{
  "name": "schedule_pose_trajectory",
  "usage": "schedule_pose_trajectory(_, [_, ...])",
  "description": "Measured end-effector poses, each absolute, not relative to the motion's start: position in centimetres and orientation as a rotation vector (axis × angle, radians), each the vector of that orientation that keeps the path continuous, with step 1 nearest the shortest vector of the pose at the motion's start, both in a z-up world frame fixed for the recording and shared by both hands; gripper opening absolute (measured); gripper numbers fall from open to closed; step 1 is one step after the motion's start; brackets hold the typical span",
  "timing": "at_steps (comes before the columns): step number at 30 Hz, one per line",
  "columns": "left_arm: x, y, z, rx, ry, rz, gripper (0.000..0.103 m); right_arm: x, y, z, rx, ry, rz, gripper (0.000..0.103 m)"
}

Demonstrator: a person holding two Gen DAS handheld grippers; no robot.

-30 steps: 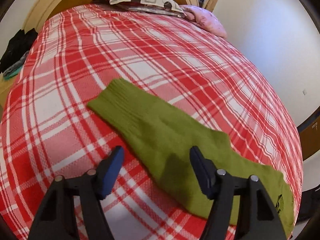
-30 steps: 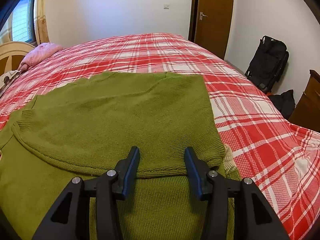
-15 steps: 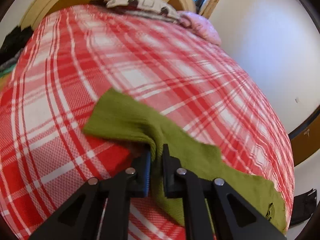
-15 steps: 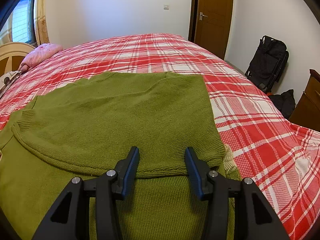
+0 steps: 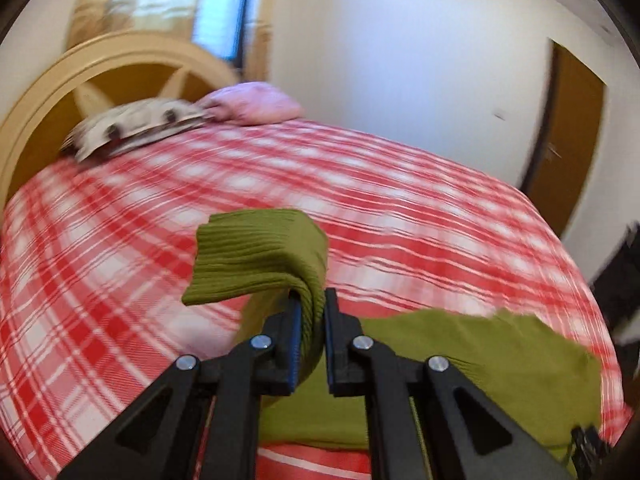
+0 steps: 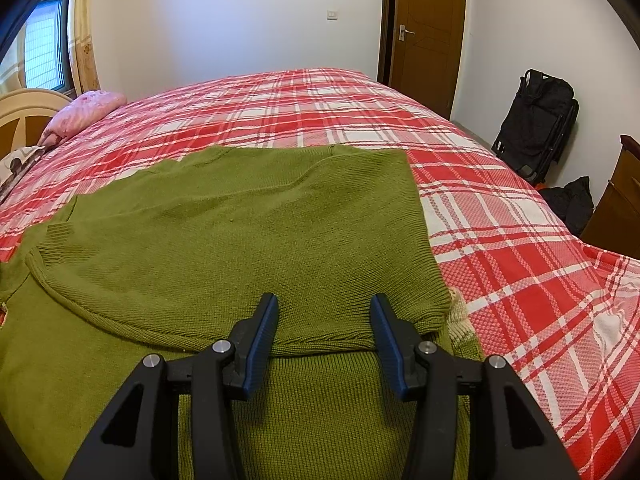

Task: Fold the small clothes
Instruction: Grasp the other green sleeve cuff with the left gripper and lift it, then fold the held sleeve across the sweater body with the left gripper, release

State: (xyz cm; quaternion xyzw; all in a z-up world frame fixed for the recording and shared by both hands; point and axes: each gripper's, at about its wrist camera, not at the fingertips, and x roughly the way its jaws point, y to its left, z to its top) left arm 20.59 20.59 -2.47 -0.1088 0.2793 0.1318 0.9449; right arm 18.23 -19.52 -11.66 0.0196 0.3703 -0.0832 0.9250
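Above the plaid bed point(image 5: 120, 280), left tongs point(image 5: 311, 300) pinch the green sleeve point(image 5: 256, 256); right tongs point(image 6: 325, 308) spread.

White walls point(image 6: 240, 12), brown door point(image 6: 428, 28), plaid bed point(image 6: 520, 248)

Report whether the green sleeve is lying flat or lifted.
Lifted: the left gripper is shut on the sleeve, its cuff hanging above the bedspread.

There was one green sweater point(image 6: 224, 232), one bed point(image 6: 520, 248) with a red plaid cover, two pillows, one door point(image 6: 426, 28), and two hand-held grippers.
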Motion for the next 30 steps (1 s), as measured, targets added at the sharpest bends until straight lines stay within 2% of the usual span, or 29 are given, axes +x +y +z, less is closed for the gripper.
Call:
schedule_pose_trajectory(8, [21.2, 8.5, -5.0, -0.023, 0.603, 0.085, 0.010, 18.3, -19.6, -11.7, 0.044, 0.757, -0.167, 0.050])
schedule_pose_trajectory(14, [21.1, 4.1, -8.3, 0.060, 0.700, 0.009, 0.010, 18.2, -19.5, -11.7, 0.041, 0.758, -0.168, 0.051])
schedule_pose_trajectory(17, [21.1, 3.9, -9.3, 0.038, 0.774, -0.032, 0.023, 18.3, -19.4, -11.8, 0.034, 0.761, -0.169, 0.052])
schedule_pose_trajectory(18, [20.7, 3.9, -9.5, 0.037, 0.790, -0.044, 0.041, 18.3, -19.4, -11.8, 0.032, 0.762, -0.167, 0.053])
schedule_pose_trajectory(19, [20.3, 4.0, -9.4, 0.045, 0.811, -0.044, 0.069, 18.3, -19.4, -11.8, 0.033, 0.763, -0.165, 0.054])
schedule_pose_trajectory(20, [19.8, 3.8, -9.4, 0.051, 0.812, -0.041, 0.080, 18.3, -19.5, -11.8, 0.035, 0.764, -0.163, 0.054])
schedule_pose_trajectory(21, [19.1, 3.7, -9.2, 0.052, 0.794, -0.041, 0.086, 18.3, -19.5, -11.7, 0.039, 0.765, -0.159, 0.054])
schedule_pose_trajectory(25, [15.3, 5.3, -7.6, 0.036, 0.745, -0.071, 0.086, 18.1, -20.0, -10.5, 0.095, 0.777, -0.147, 0.055])
schedule_pose_trajectory(30, [12.7, 9.5, -8.3, -0.056, 0.754, -0.001, 0.091, 16.9, -16.5, -6.2, 0.195, 0.678, 0.020, 0.055])
